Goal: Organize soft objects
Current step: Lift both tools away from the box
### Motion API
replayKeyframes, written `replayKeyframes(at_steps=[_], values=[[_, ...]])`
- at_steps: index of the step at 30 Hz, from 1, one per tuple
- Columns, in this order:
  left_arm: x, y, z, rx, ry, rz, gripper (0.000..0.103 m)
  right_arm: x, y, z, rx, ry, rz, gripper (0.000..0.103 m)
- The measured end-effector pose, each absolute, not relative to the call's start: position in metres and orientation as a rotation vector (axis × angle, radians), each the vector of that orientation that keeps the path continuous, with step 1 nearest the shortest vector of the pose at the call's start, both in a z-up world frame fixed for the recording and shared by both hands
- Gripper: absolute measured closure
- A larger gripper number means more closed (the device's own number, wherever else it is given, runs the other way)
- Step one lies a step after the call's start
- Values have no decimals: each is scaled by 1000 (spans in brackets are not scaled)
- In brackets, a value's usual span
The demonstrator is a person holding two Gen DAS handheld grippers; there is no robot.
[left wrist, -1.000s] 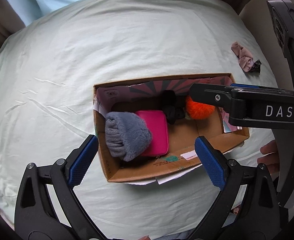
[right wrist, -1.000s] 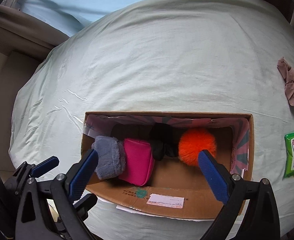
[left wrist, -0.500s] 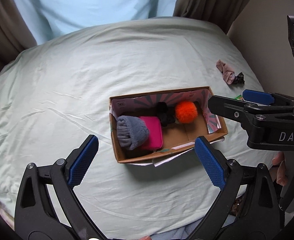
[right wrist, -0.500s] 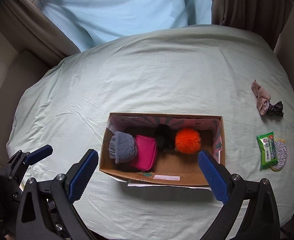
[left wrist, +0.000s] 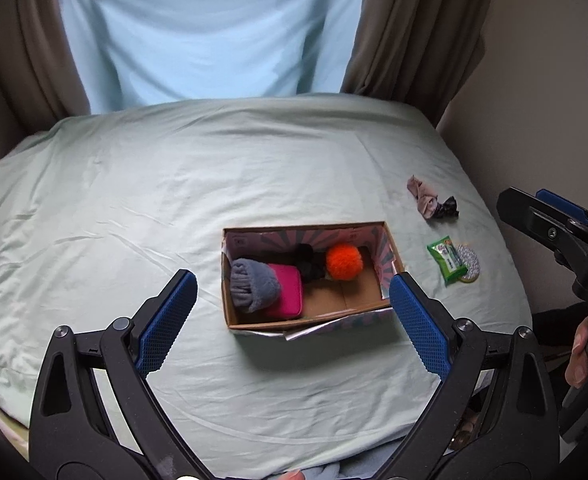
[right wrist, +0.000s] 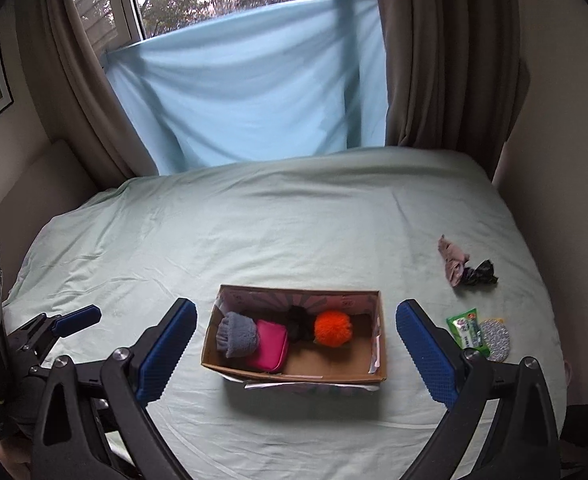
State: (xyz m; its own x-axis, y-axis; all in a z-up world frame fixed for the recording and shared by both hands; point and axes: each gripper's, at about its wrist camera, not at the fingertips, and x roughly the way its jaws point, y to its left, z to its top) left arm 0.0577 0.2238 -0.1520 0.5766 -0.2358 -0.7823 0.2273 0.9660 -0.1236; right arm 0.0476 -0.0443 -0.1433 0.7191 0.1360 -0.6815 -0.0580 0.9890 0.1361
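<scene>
A cardboard box (left wrist: pixel 306 320) (right wrist: pixel 294 374) sits on the pale green bed. Inside lie a grey fuzzy roll (left wrist: pixel 252 285) (right wrist: pixel 236 334), a pink pouch (left wrist: pixel 288 290) (right wrist: pixel 270 344), a black soft item (left wrist: pixel 308 264) (right wrist: pixel 298 324) and an orange pompom (left wrist: pixel 344 261) (right wrist: pixel 333 328). My left gripper (left wrist: pixel 294 324) hangs open, high above the box and empty. Likewise open and empty, my right gripper (right wrist: pixel 294 352) is held back above the box. To the right of the box, a pink cloth (left wrist: pixel 424 197) (right wrist: pixel 452 258) and a black scrap (left wrist: pixel 448 208) (right wrist: pixel 482 273) lie on the sheet.
A green wipes packet (left wrist: pixel 446 258) (right wrist: pixel 467 330) and a silver round pad (left wrist: pixel 470 260) (right wrist: pixel 496 338) lie right of the box. Curtains and a blue sheet (right wrist: pixel 250 88) hang behind the bed. A wall runs along the right edge. A hand (left wrist: pixel 578 356) shows at lower right.
Both grippers have pulled up and back from the box, so it looks smaller and the curtains and window have come into view. The box contents have not moved.
</scene>
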Motion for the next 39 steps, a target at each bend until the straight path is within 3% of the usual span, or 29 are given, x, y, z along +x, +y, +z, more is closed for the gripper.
replayKeyframes(at_steps=[11,23,39], values=[[54,204,-124,-30,841,-309,6,3,-103,-124,152,646,-33,3],[65,117,-128,-22,871,-285,6,-6,-224,-142,218,622,-61,3],[115,-69,-205,-100,1090,-259,6,43,-386,-224,108,764,127,3]])
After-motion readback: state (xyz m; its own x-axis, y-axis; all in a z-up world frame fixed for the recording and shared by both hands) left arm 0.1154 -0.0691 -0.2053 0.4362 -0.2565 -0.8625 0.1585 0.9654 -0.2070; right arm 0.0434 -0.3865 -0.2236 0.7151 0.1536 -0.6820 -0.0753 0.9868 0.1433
